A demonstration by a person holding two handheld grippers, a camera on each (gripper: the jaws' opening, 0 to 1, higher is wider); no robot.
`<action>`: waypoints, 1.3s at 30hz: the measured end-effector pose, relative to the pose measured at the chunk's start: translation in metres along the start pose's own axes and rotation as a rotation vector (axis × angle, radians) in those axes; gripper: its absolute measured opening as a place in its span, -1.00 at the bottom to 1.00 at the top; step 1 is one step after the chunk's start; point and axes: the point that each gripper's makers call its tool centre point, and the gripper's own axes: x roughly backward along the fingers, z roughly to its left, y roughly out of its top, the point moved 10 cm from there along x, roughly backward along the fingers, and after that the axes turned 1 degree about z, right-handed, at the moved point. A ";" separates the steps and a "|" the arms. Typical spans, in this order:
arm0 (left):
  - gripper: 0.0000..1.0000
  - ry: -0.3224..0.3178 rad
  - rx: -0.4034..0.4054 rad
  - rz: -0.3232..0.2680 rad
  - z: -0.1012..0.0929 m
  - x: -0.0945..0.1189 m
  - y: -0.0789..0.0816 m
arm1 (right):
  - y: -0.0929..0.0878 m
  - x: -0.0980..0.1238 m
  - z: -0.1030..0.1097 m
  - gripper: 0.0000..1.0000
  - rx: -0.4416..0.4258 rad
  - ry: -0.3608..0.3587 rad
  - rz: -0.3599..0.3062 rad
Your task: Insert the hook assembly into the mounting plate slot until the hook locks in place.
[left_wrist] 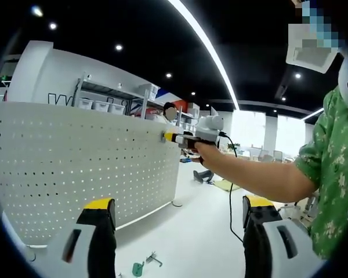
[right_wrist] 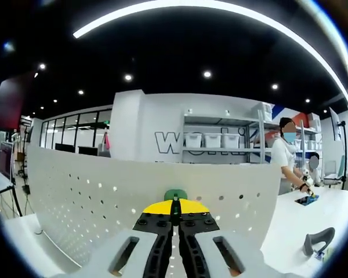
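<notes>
A white perforated mounting plate (left_wrist: 75, 168) stands upright on the white table. In the left gripper view my left gripper (left_wrist: 178, 202) is open wide, nothing between its yellow-tipped jaws, and it hangs back from the plate. My right gripper (left_wrist: 173, 137) comes in from the right on a person's arm, its tip against the plate's upper right part. In the right gripper view my right gripper (right_wrist: 175, 207) is shut on a green hook assembly (right_wrist: 175, 194), pressed up to the plate (right_wrist: 93, 191). How the hook meets the holes is hidden behind the jaws.
A spare green hook (left_wrist: 138, 269) and a small metal hook (left_wrist: 154, 259) lie on the table below the plate. A grey curved part (right_wrist: 319, 240) rests on the table at right. People stand by shelving (right_wrist: 220, 142) in the background.
</notes>
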 end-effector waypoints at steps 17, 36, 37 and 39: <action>0.85 0.003 -0.001 0.002 0.002 0.000 0.000 | -0.002 -0.003 0.000 -0.99 0.022 0.006 0.013; 0.84 0.005 -0.002 0.002 0.002 0.001 0.001 | -0.003 -0.005 0.002 -0.98 0.074 -0.007 0.040; 0.84 0.005 -0.002 0.003 0.002 0.001 0.001 | -0.003 -0.005 0.002 -0.98 0.079 -0.007 0.040; 0.84 0.005 -0.002 0.004 0.002 0.001 0.001 | -0.004 -0.005 0.002 -0.98 0.087 -0.006 0.042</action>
